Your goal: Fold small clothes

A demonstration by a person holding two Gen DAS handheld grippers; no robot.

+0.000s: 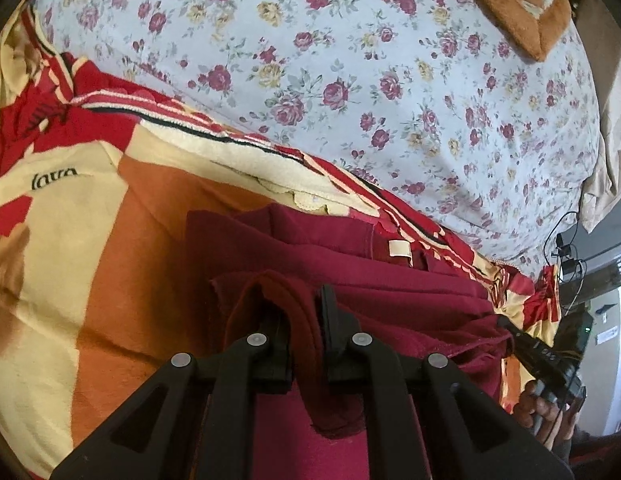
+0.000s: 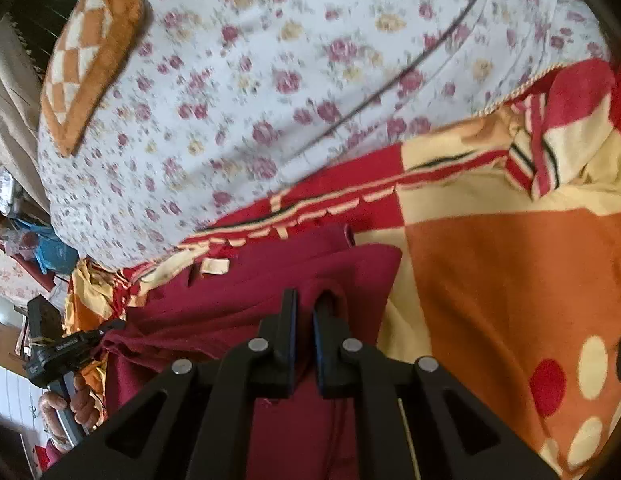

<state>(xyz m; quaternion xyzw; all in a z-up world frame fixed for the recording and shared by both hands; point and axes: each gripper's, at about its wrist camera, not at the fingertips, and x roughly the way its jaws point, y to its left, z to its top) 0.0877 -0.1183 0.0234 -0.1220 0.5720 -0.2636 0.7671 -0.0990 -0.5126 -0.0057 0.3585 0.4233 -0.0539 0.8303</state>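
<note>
On the bed, a maroon garment [image 1: 390, 280] is lying over a red, cream and orange blanket [image 1: 110, 240], with its pale neck label [image 1: 399, 251] showing near the blanket's scalloped border. Both hand-held grippers are pinching it: the left hand-held gripper [image 1: 304, 312] is pressing its jaws together on a raised fold of the maroon cloth, which is draping down between the black fingers, and the right hand-held gripper [image 2: 305, 312] is likewise clamping a lifted ridge at the garment's right-hand corner [image 2: 390, 256]. From the left wrist view, the garment's left edge is sitting on the orange panel, with blanket lying open beyond it to the left. From the right wrist view, the orange and cream blanket [image 2: 490, 280] is stretching wide to the right of the corner, uncluttered up to its spotted part. Beyond the blanket's border, a floral bedsheet [image 1: 390, 80] is spreading flat and bare toward an orange checked cushion [image 2: 90, 52] at the far end. Each view is catching the other hand-held gripper at the garment's opposite side, with a hand [image 2: 76, 400] gripping its handle near the bed's edge.
</note>
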